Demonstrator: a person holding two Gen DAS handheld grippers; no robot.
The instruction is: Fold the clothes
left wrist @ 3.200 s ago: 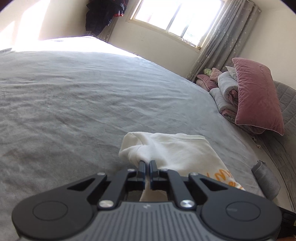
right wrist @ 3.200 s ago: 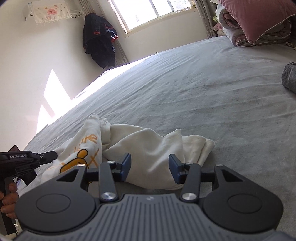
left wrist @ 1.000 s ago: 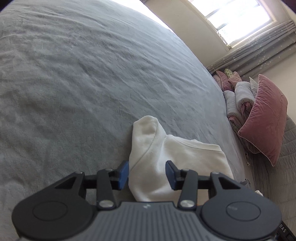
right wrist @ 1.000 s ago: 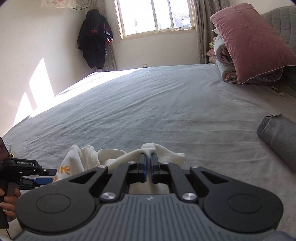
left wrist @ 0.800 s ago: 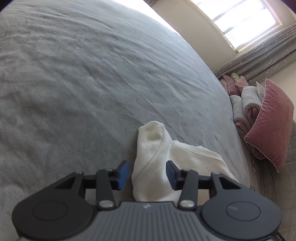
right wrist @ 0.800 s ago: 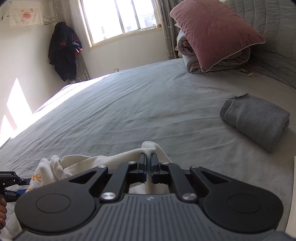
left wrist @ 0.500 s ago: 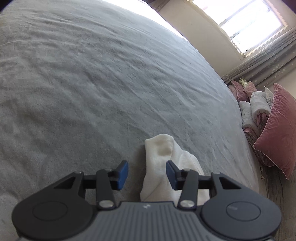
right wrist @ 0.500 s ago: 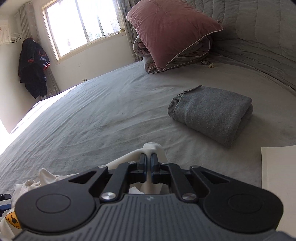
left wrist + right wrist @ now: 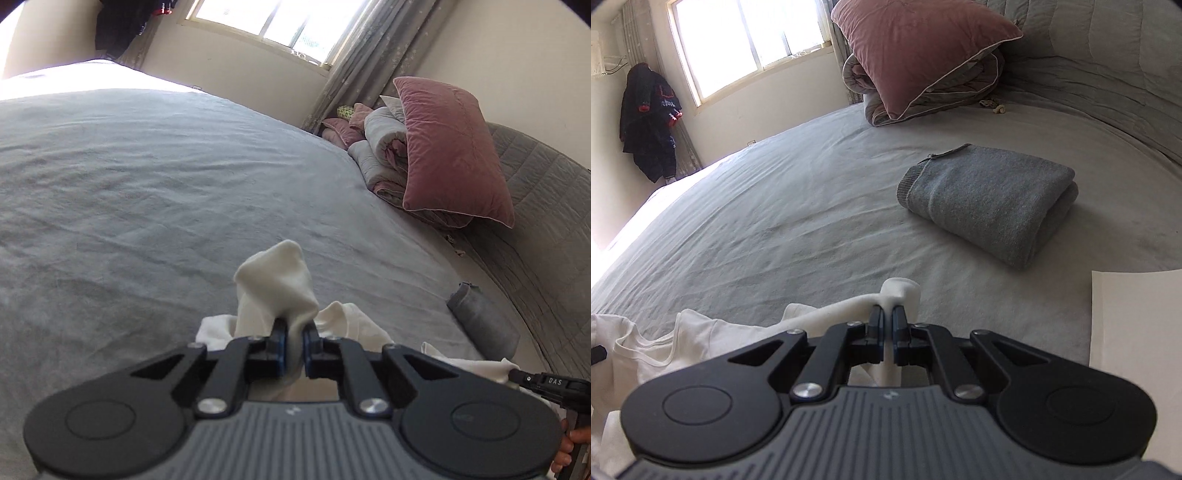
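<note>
Two grippers are clamped on one white garment (image 9: pixel 275 288) lying at the near edge of the grey bed (image 9: pixel 129 192). The left gripper (image 9: pixel 293 345) is closing its jaws, with a bunched fold of the white cloth pinched between the blue pads and standing up in a rounded peak just beyond them. The right gripper (image 9: pixel 887 326) has its jaws nearly together on a thin ridge of the same garment (image 9: pixel 701 343), whose edge runs taut to the left from the pads; the rest of the cloth sags in loose folds at the near left, where a ribbed hem or neckline shows.

In the left wrist view the right gripper's black nose (image 9: pixel 546 384) pokes in at the near right, with fingertips of the person's hand (image 9: pixel 569 450) below it (only a sliver shows).

Beyond the garment the bed lies bare and wrinkled all the way to the far wall and window (image 9: pixel 746 40), with wide open room to the left and far side. To the right, a folded grey sweater (image 9: pixel 990 199) sits well apart from the white cloth. A white sheet (image 9: pixel 1134 325) lies at the near right edge. At the far right, a pink pillow (image 9: pixel 916 44) leans on rolled bedding (image 9: pixel 942 92) against the quilted headboard (image 9: pixel 1108 74). A dark jacket (image 9: pixel 650 118) hangs in the far left corner.
</note>
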